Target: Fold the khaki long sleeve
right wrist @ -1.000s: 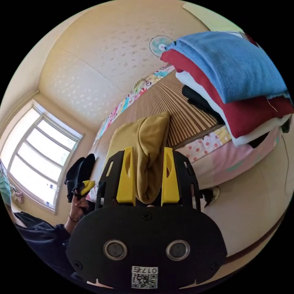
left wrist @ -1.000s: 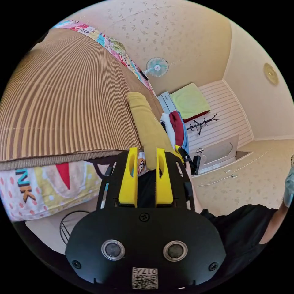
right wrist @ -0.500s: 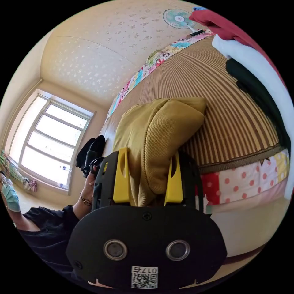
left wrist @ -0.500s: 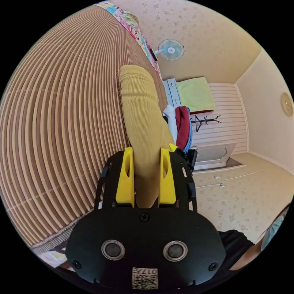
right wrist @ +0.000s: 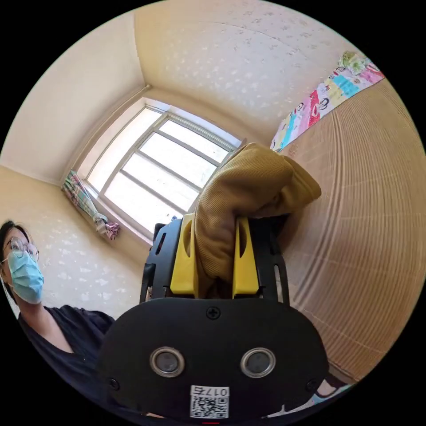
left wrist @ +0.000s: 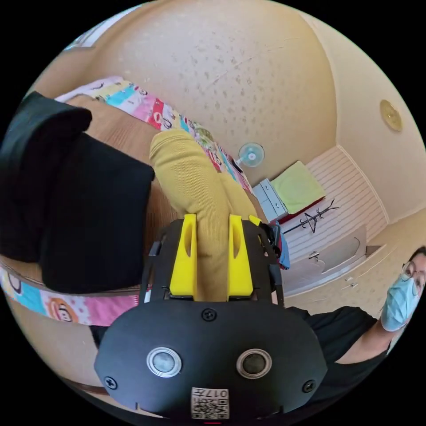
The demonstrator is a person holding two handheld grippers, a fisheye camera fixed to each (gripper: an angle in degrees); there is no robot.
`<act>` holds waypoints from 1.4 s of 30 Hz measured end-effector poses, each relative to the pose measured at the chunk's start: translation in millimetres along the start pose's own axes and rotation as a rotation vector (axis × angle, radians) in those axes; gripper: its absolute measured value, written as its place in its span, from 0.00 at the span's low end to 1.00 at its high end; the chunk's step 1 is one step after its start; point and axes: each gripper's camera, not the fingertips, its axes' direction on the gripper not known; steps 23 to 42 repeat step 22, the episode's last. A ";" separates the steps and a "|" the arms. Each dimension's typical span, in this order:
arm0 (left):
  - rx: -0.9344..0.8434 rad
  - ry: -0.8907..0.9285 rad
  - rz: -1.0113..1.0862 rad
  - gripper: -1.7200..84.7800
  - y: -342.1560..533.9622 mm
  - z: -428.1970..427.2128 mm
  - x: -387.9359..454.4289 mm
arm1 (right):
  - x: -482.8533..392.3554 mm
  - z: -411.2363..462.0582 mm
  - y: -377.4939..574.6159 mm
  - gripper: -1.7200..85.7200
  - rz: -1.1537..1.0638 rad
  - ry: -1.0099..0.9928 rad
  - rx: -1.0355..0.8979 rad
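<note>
In your left gripper view, your left gripper (left wrist: 212, 222) pinches the khaki long sleeve (left wrist: 195, 186) between both yellow jaws, and the folded cloth runs up from the jaws toward 11 o'clock, above the striped mat (left wrist: 124, 133) on the bed. A black folded garment (left wrist: 71, 199) lies on that mat at 9 o'clock, just beside the khaki cloth. The patterned quilt (left wrist: 146, 108) borders the mat toward 11 o'clock, a fan (left wrist: 251, 154) stands on the far side at 1 o'clock, and your masked face and dark top sit at 4 o'clock. In your right gripper view, your right gripper (right wrist: 214, 224) clamps a thick bunch of the same garment (right wrist: 248, 186), which bulges out past the jaws toward 1 o'clock over the mat (right wrist: 368, 222). A window (right wrist: 159, 171) fills 10 o'clock.
</note>
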 end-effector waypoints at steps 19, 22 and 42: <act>0.249 -0.062 0.079 0.11 206.2 42.6 27.1 | -31.1 -156.1 138.6 0.04 -0.348 0.918 -0.037; 0.109 -0.011 0.175 0.07 235.1 103.5 40.9 | -65.3 -230.4 165.2 0.03 -0.378 1.149 0.127; 0.109 -0.011 0.175 0.07 235.1 103.5 40.9 | -65.3 -230.4 165.2 0.03 -0.378 1.149 0.127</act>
